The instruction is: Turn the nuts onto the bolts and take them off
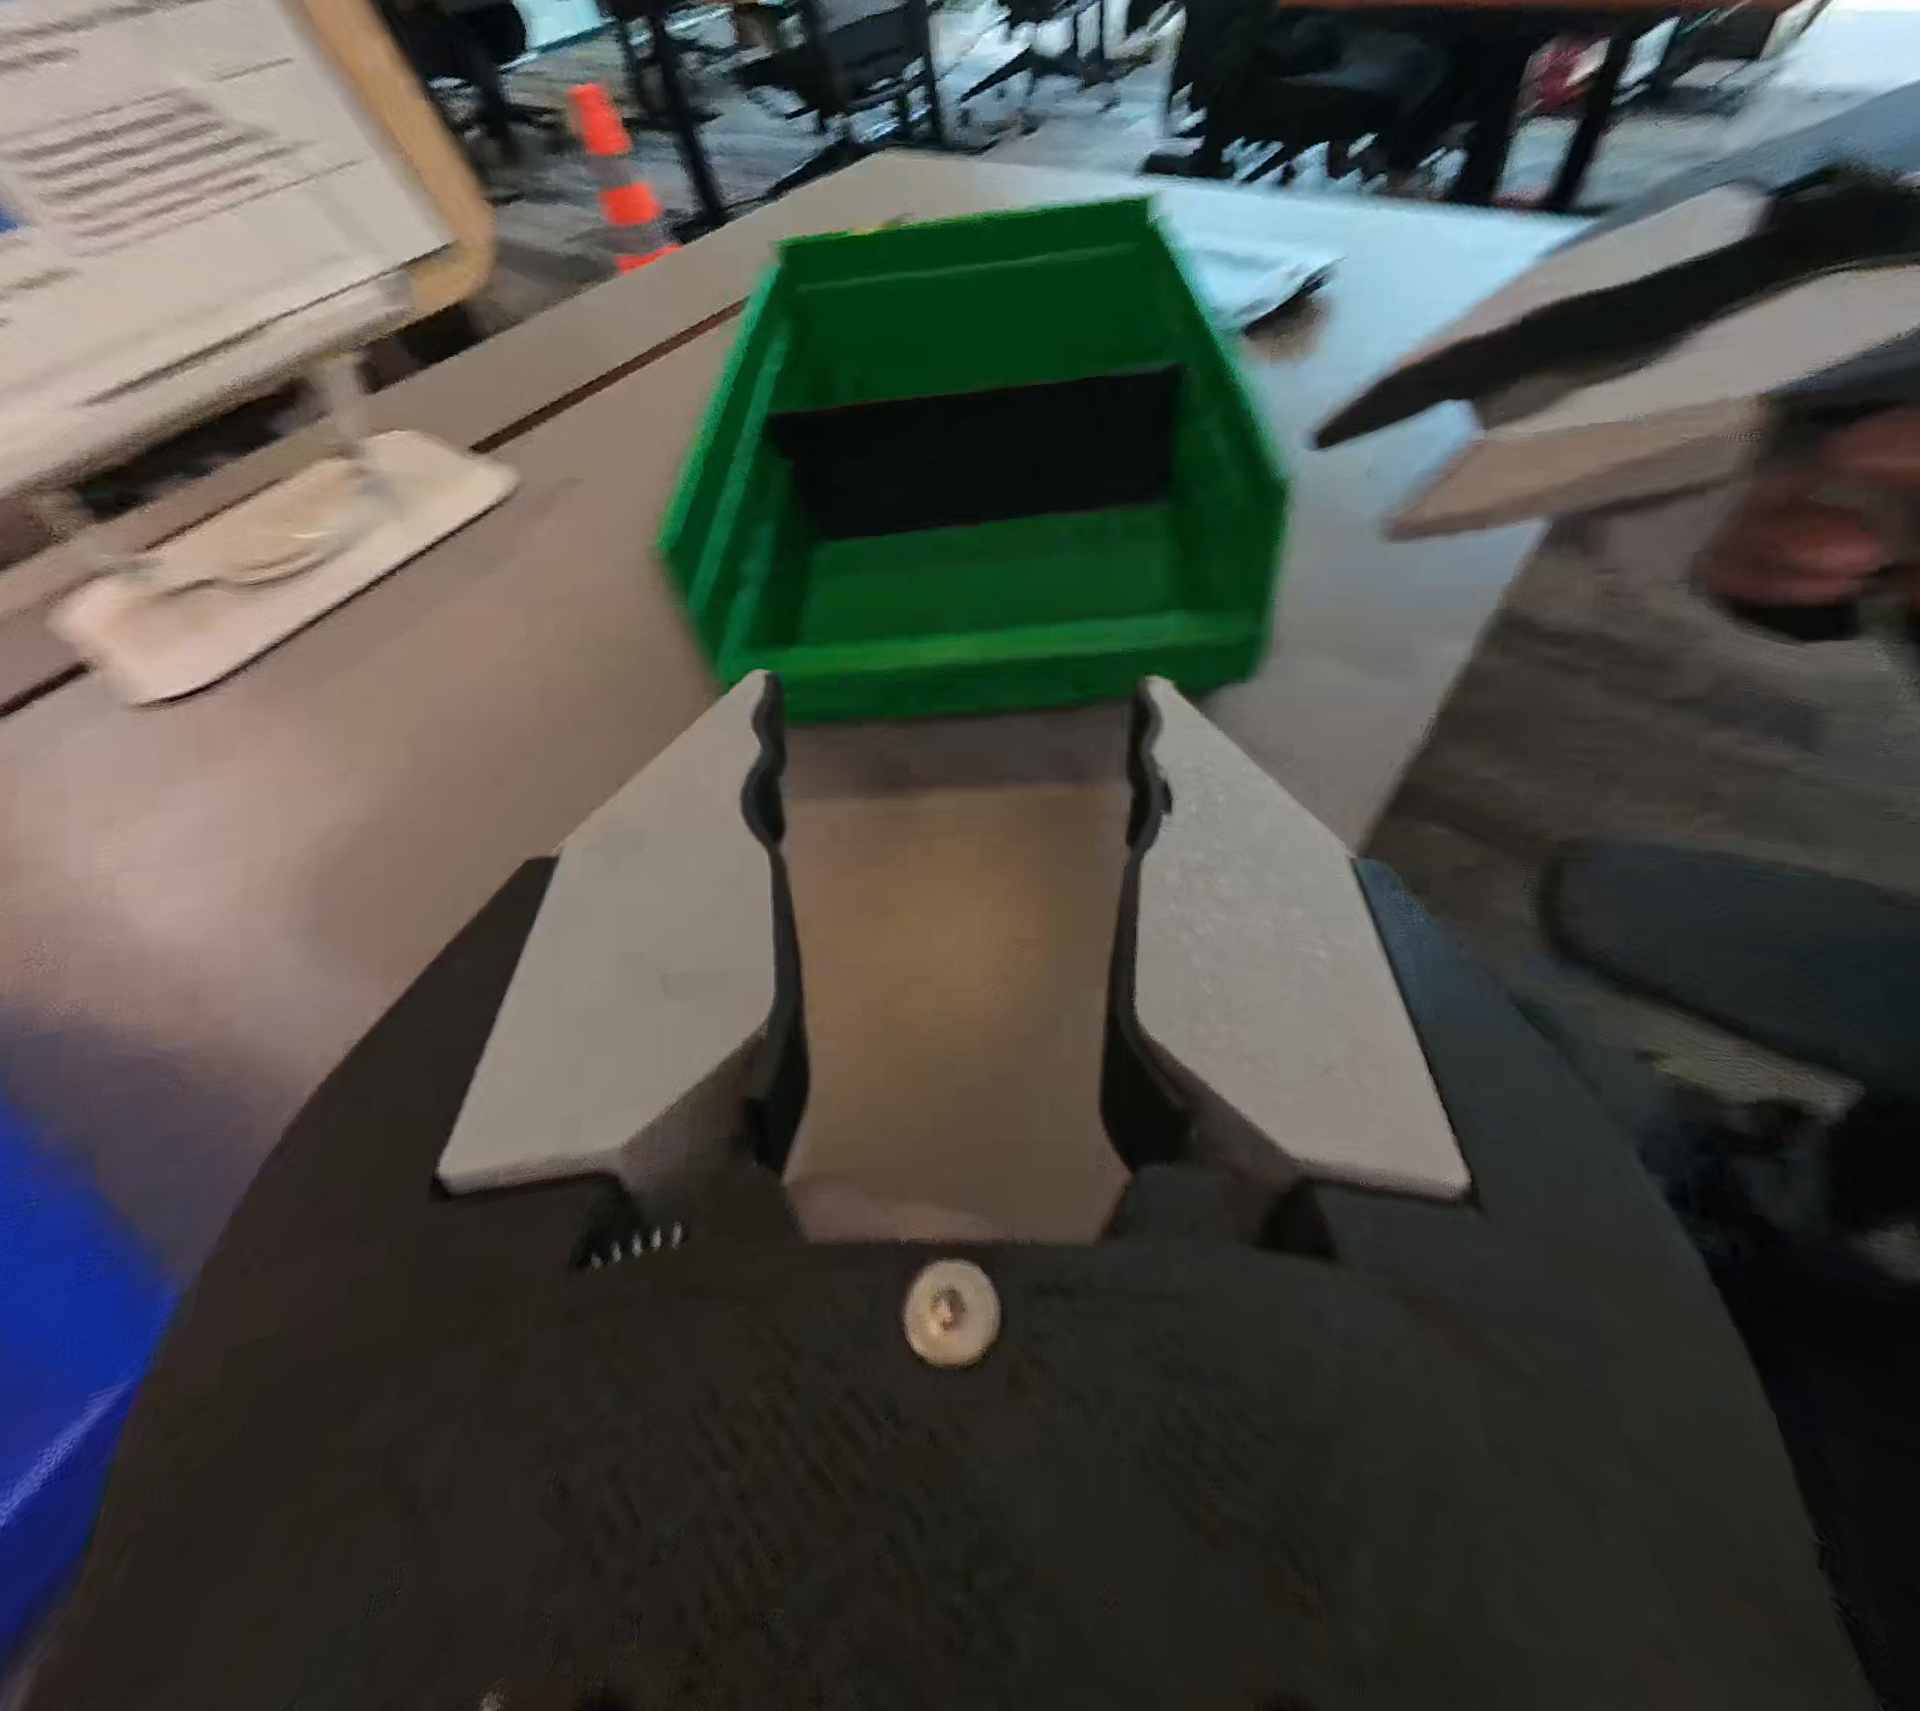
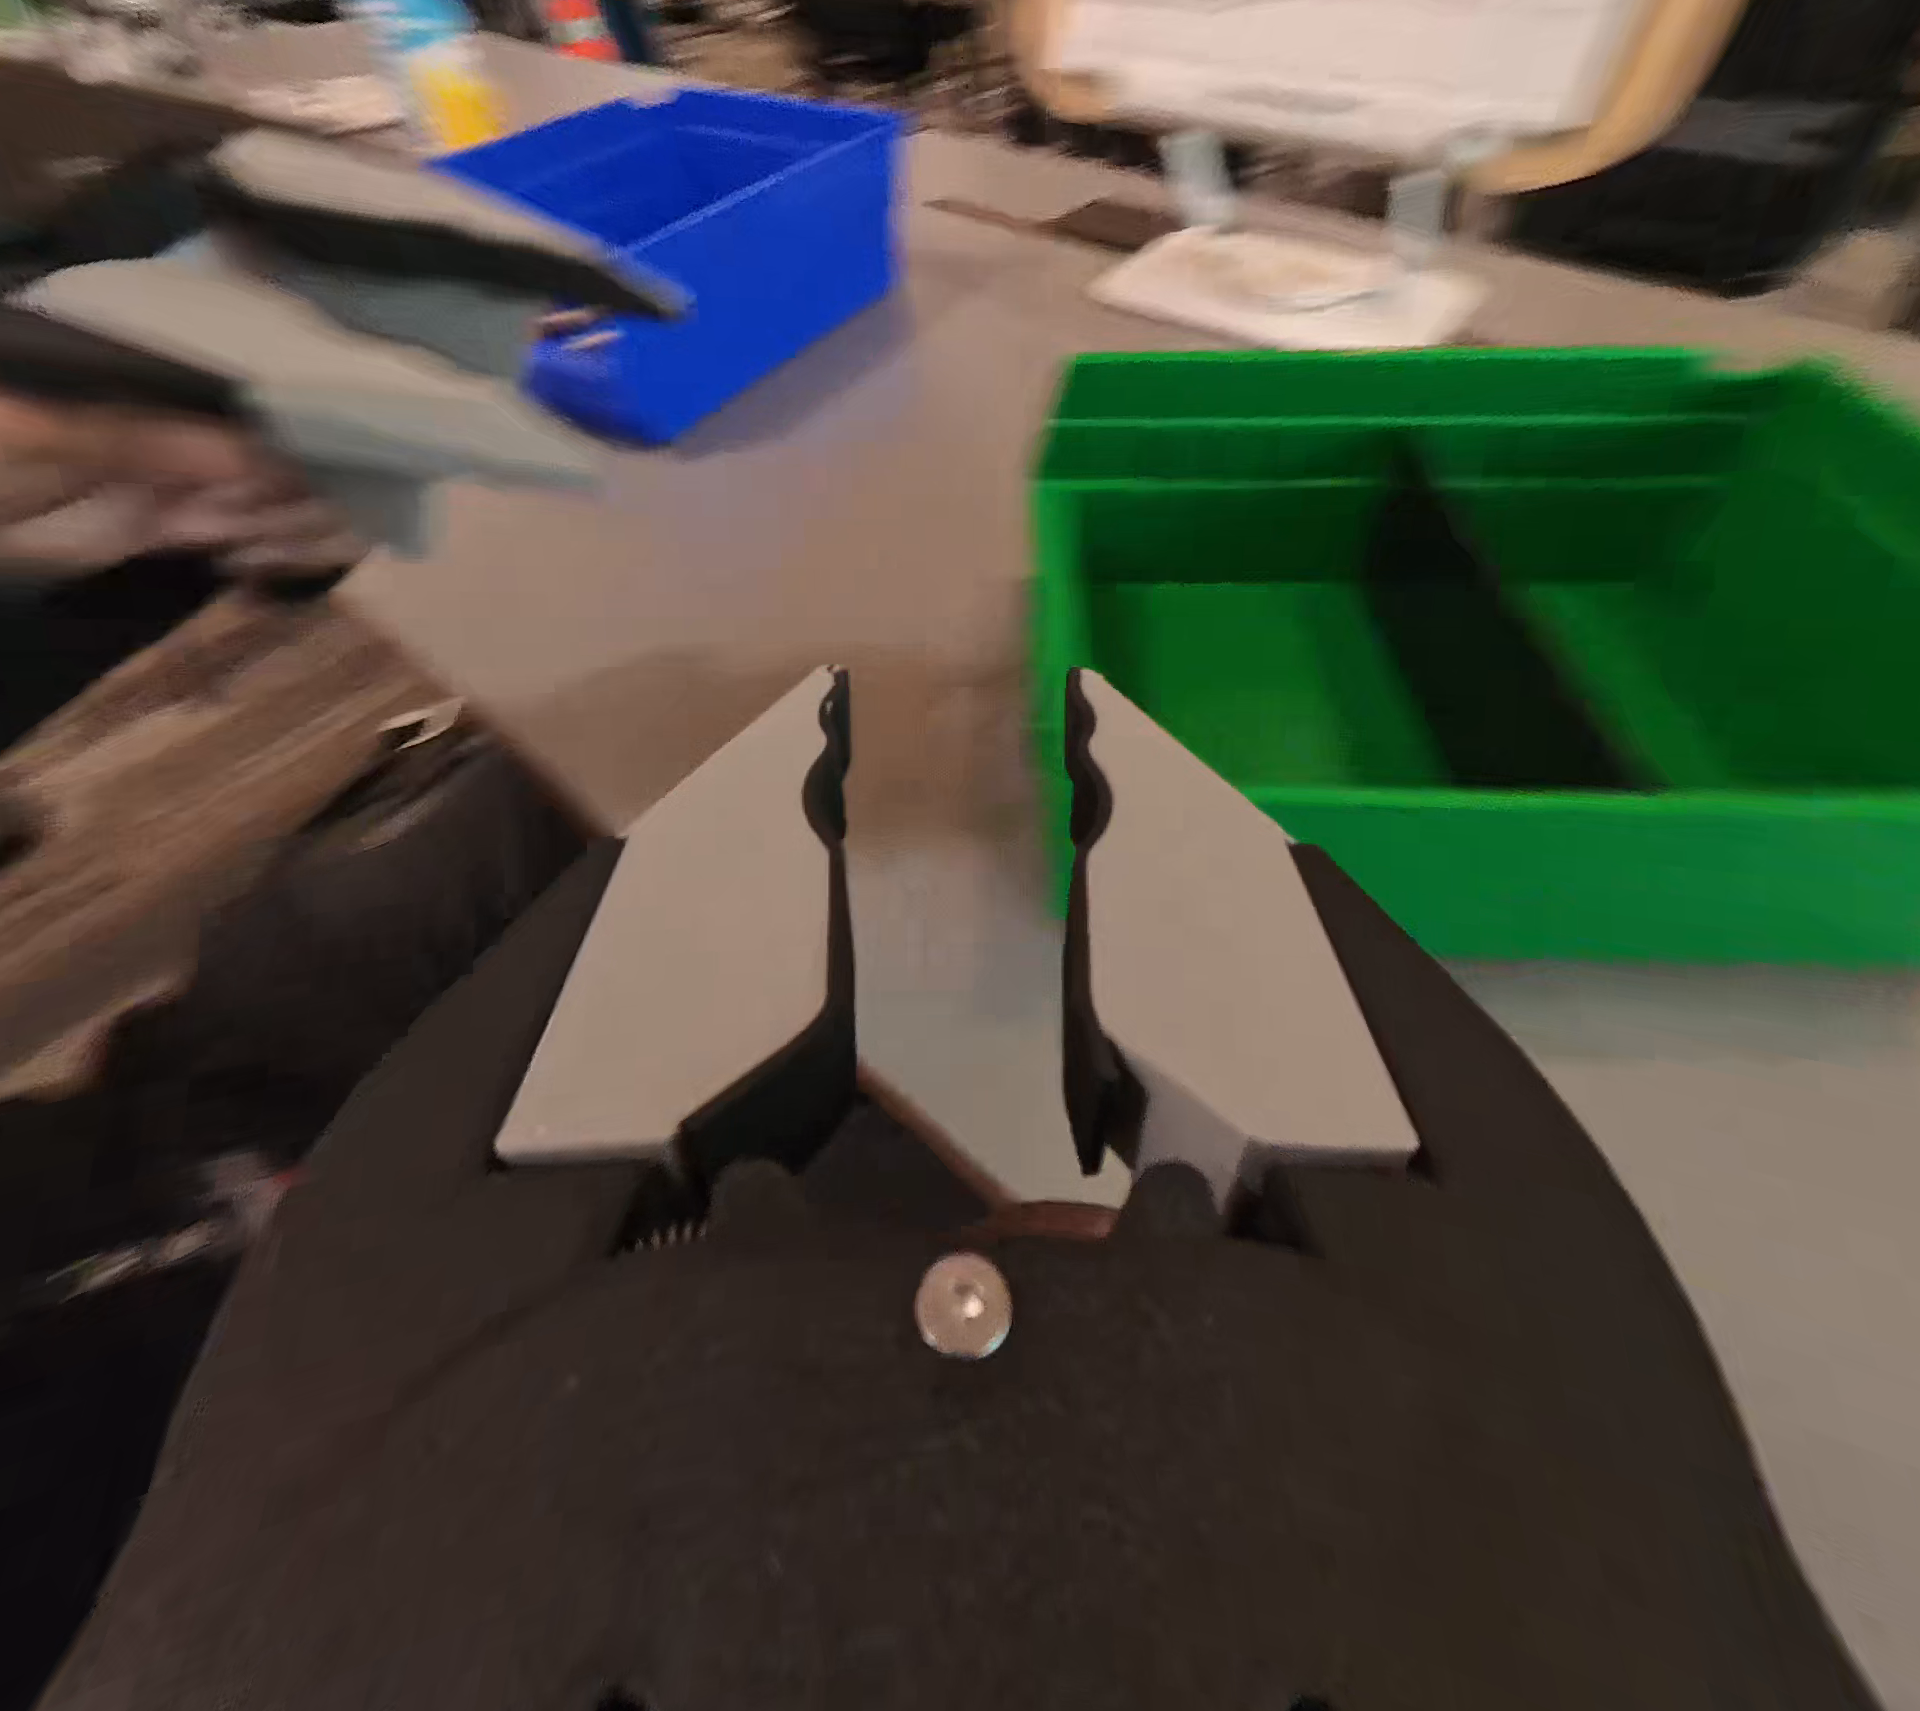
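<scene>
Both the left claw (image 1: 951,731) and right claw (image 2: 956,726) hang released and empty above the table (image 2: 790,581) by the green bin (image 1: 977,477), no nuts or bolts visible; such small, hard, slick metal parts likely need gripping across flats.

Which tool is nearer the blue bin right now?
Left. The left tool has its tips at the blue bin's near corner; the right tool hangs back over bare table, beside the green bin.
</scene>
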The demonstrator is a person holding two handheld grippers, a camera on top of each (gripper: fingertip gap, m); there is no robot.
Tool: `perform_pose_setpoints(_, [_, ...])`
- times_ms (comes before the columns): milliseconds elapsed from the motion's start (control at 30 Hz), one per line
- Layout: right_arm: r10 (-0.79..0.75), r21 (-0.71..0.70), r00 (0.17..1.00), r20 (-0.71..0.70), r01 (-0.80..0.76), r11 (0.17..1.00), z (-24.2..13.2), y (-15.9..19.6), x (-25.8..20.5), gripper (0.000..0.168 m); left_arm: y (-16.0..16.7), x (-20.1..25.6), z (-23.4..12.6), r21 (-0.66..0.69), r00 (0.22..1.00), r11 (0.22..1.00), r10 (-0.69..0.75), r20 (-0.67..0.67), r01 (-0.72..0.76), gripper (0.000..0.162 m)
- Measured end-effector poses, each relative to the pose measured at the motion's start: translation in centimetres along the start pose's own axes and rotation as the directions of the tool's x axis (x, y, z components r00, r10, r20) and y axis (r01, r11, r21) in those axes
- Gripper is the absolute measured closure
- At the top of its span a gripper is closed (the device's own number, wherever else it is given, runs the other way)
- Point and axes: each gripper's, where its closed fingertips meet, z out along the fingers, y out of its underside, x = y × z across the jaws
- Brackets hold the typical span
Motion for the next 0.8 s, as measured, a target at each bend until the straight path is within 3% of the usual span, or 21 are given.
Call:
perform_pose_setpoints(67, [0.055,-0.102,0.986,0.16,-0.039,0.994,2.6,1.6,-4.2,0.129,2.4,-5.2,-2.1,-0.071,0.995,0.997,0.011,0.104,-0.004,0.097])
perform_pose_setpoints(100, [0.056,-0.146,0.985,0.162,-0.032,0.989,3.9,2.6,-4.7,0.131,3.6,-7.6,-3.1,-0.102,0.989,0.994,-0.017,0.144,0.031,0.095])
perform_pose_setpoints(200, [-0.068,-0.326,0.996,-0.058,0.045,0.944,5.9,6.7,0.0,0.131,7.0,-14.1,-5.7,-0.182,0.966,0.979,-0.047,0.256,0.096,0.091])
perform_pose_setpoints(233, [-0.081,-0.361,0.993,-0.082,0.046,0.931,5.6,7.6,1.4,0.165,8.0,-15.9,-6.7,-0.201,0.955,0.974,-0.039,0.293,0.101,0.091])
perform_pose_setpoints(300, [-0.056,-0.392,0.992,-0.115,0.006,0.92,4.2,8.7,4.0,0.168,10.0,-18.3,-8.3,-0.235,0.946,0.967,-0.02,0.325,0.102,0.092])
perform_pose_setpoints(400, [-0.131,-0.468,0.943,-0.307,-0.029,0.883,1.0,10.5,11.0,0.168,12.7,-20.6,-10.2,-0.283,0.942,0.952,-0.014,0.336,0.115,0.091])
perform_pose_setpoints(433, [-0.128,-0.479,0.925,-0.357,-0.064,0.876,0.0,11.1,13.0,0.166,13.4,-21.0,-10.6,-0.292,0.944,0.949,-0.018,0.328,0.12,0.091])
perform_pose_setpoints(467, [-0.095,-0.468,0.915,-0.393,-0.109,0.877,-0.8,11.3,14.4,0.148,14.0,-21.3,-10.9,-0.304,0.948,0.945,-0.02,0.318,0.122,0.091])
perform_pose_setpoints(500, [-0.057,-0.438,0.909,-0.413,-0.143,0.888,-1.2,11.1,15.1,0.115,14.4,-21.4,-11.0,-0.312,0.951,0.942,-0.02,0.307,0.121,0.092])
perform_pose_setpoints(533, [-0.034,-0.402,0.919,-0.392,-0.139,0.905,-1.2,10.4,14.9,0.105,14.4,-21.1,-10.9,-0.312,0.957,0.943,-0.025,0.288,0.118,0.091])
perform_pose_setpoints(567, [-0.027,-0.36,0.939,-0.343,-0.104,0.927,-0.8,9.3,13.9,0.109,14.3,-20.4,-10.5,-0.314,0.966,0.943,-0.024,0.256,0.107,0.09])
perform_pose_setpoints(700, [-0.106,-0.234,0.986,-0.132,0.073,0.969,2.8,5.2,8.8,0.097,13.3,-18.4,-7.4,-0.347,0.975,0.937,0.112,0.194,-0.039,0.088])
perform_pose_setpoints(800, [-0.227,-0.312,0.959,-0.171,0.165,0.935,5.6,5.4,9.3,0.098,14.8,-18.7,-5.0,-0.451,0.962,0.889,0.187,0.2,-0.08,0.093])
